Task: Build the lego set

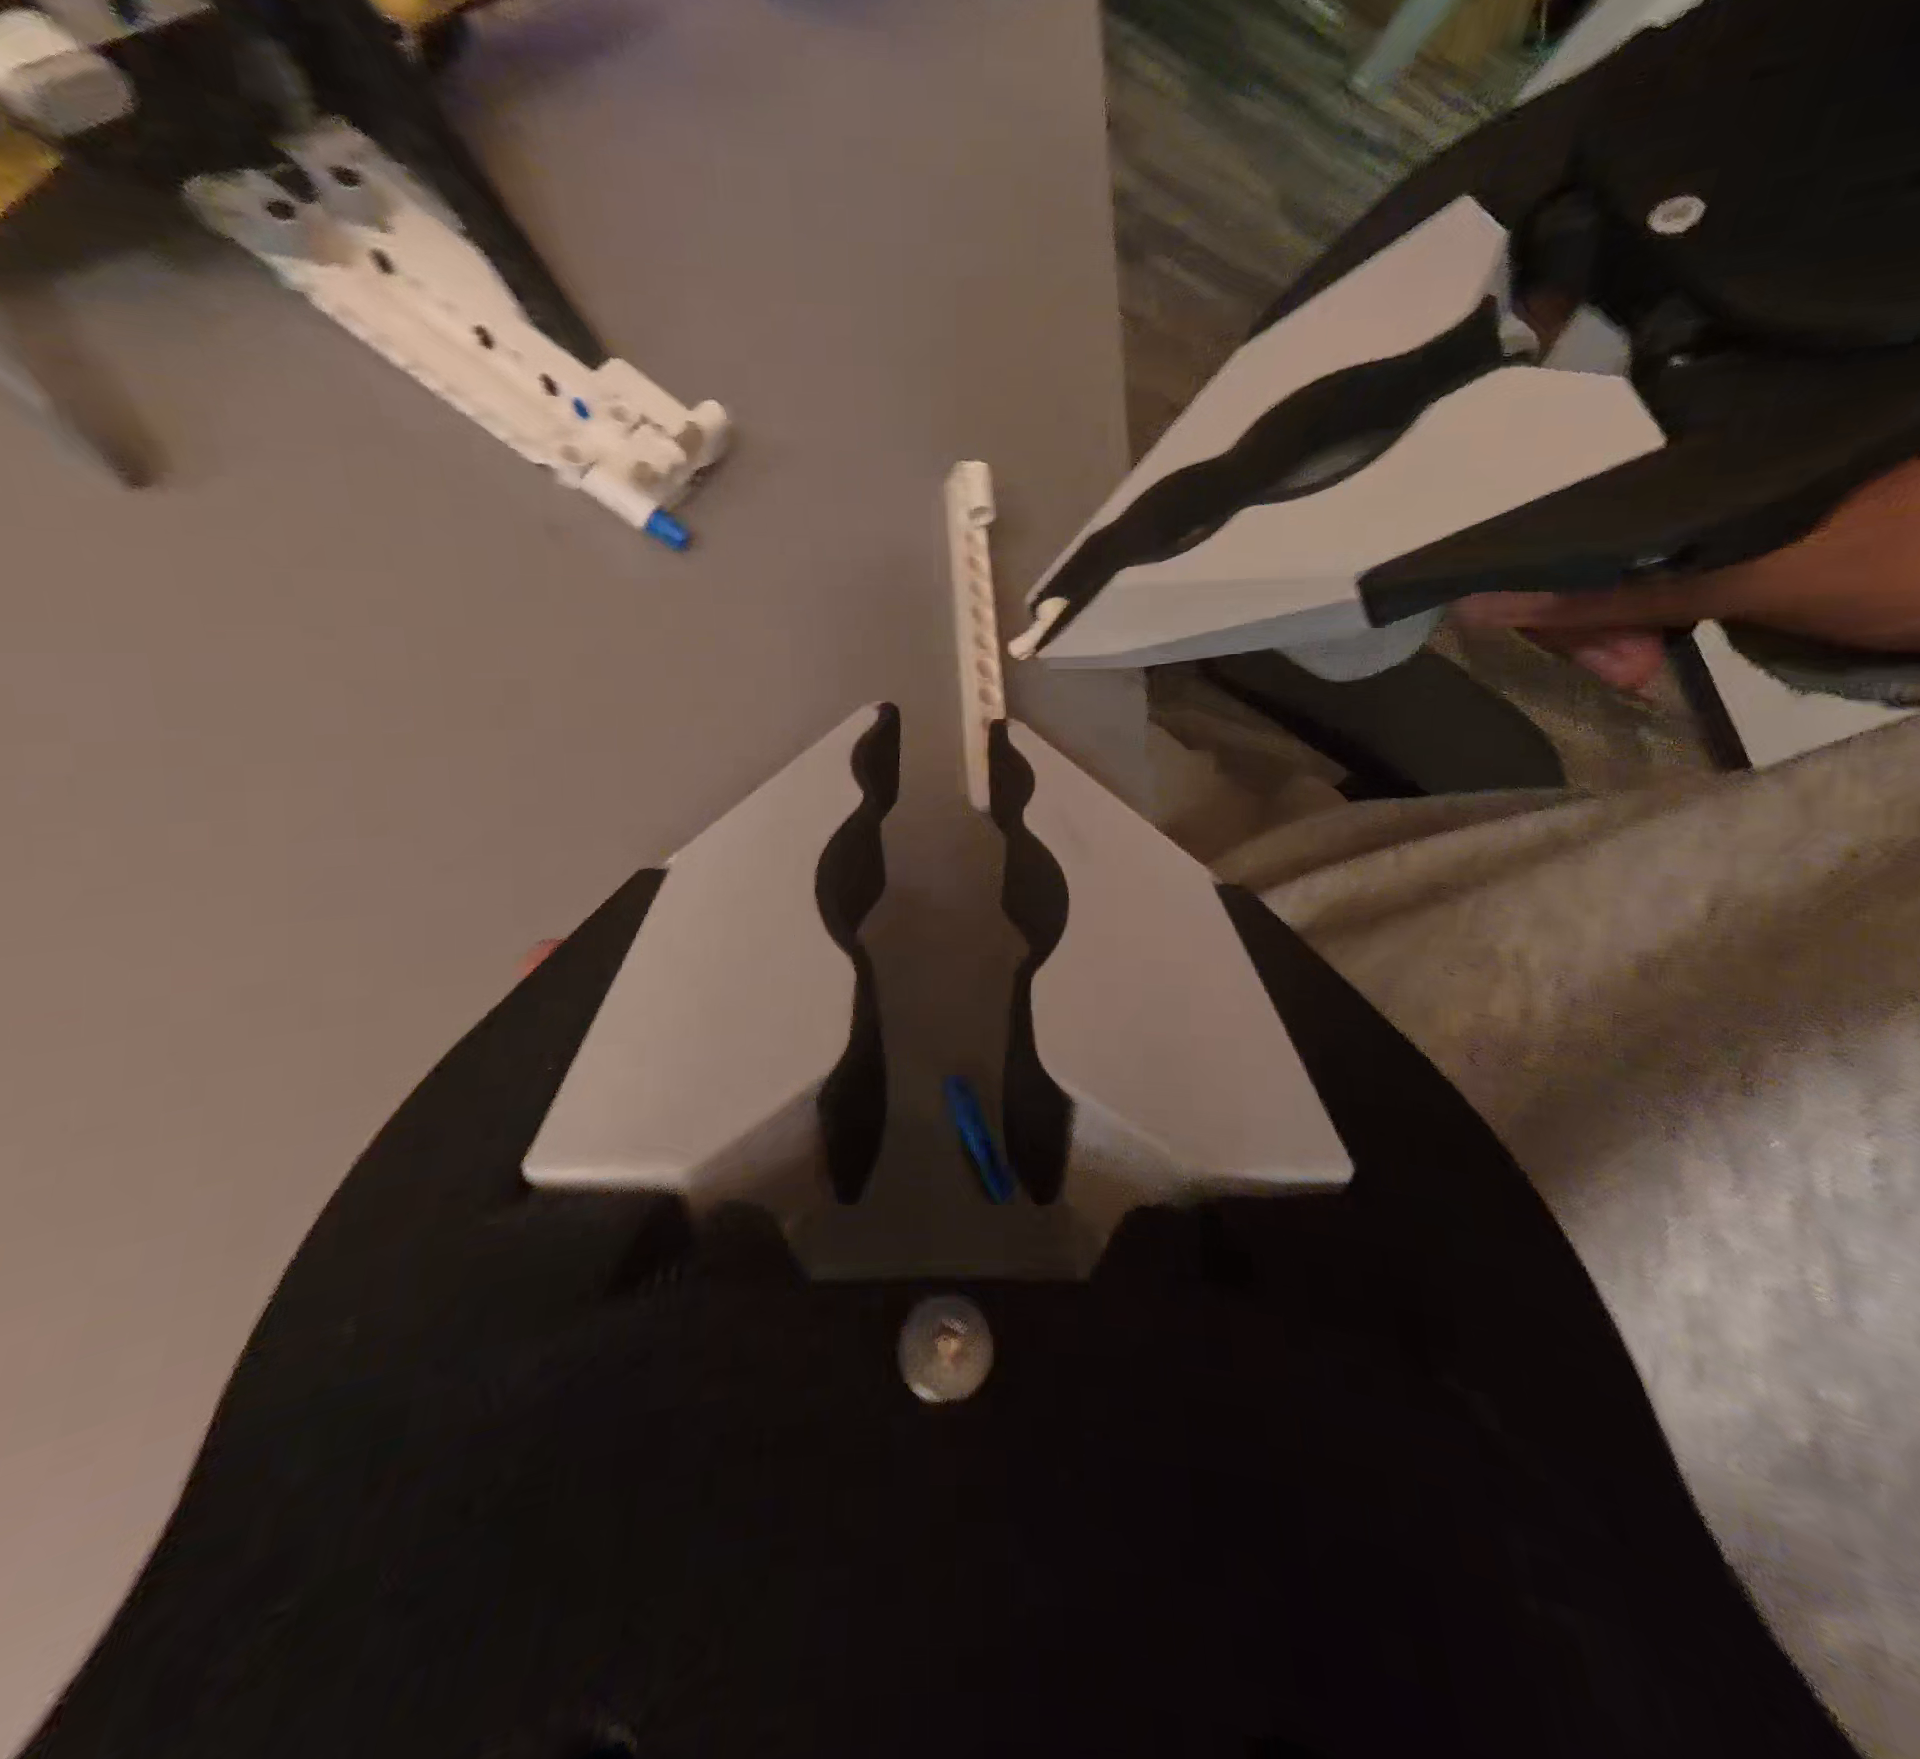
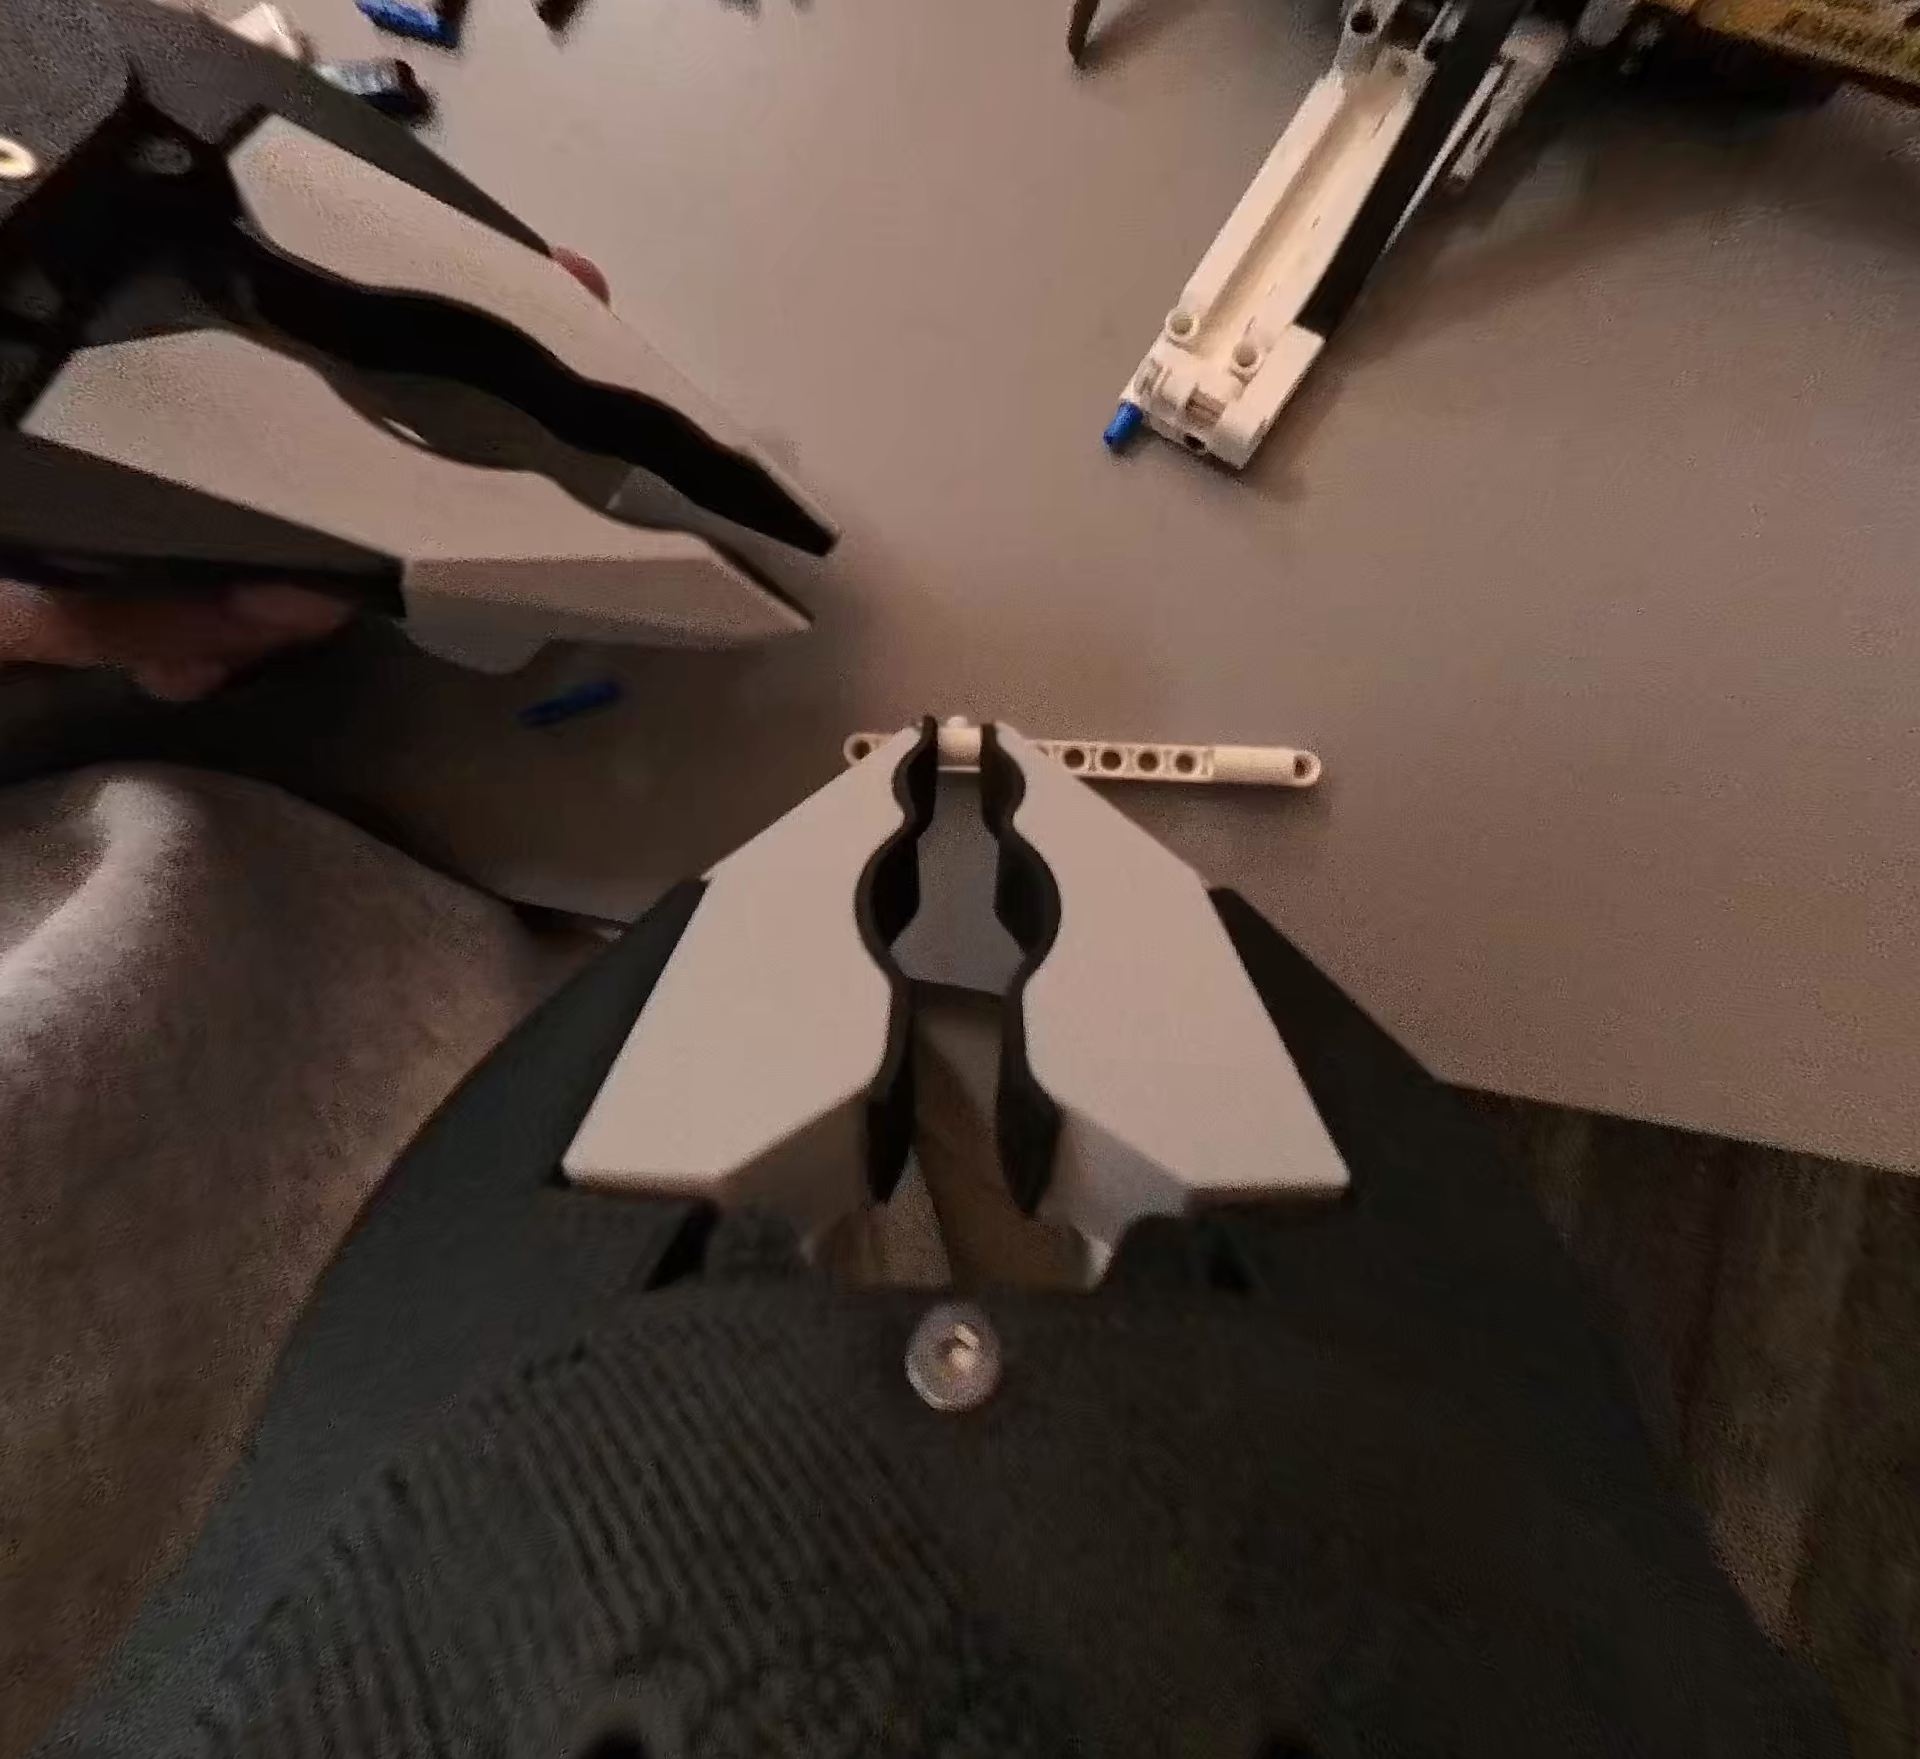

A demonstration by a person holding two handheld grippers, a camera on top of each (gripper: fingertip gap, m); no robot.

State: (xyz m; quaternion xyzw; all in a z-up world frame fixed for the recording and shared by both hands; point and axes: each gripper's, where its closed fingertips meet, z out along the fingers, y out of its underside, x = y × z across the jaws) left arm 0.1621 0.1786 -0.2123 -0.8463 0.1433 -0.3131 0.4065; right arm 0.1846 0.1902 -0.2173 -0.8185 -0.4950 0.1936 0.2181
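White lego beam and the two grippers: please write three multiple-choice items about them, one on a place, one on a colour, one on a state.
1. Where is the white lego beam?
A. flat on the grey table
B. joined to the white model
C. between the left gripper's fingers

2. What colour is the small pin at the tips of the right gripper?
A. blue
B. white
C. yellow

3. How is the left gripper?
A. shut on a pin
B. shut and empty
C. open and empty

Answers: 1 A, the beam lies alone on the table just past the right gripper's tips. 2 B, the pin shows white in both views. 3 C, bare table shows through the gap between its fingers.
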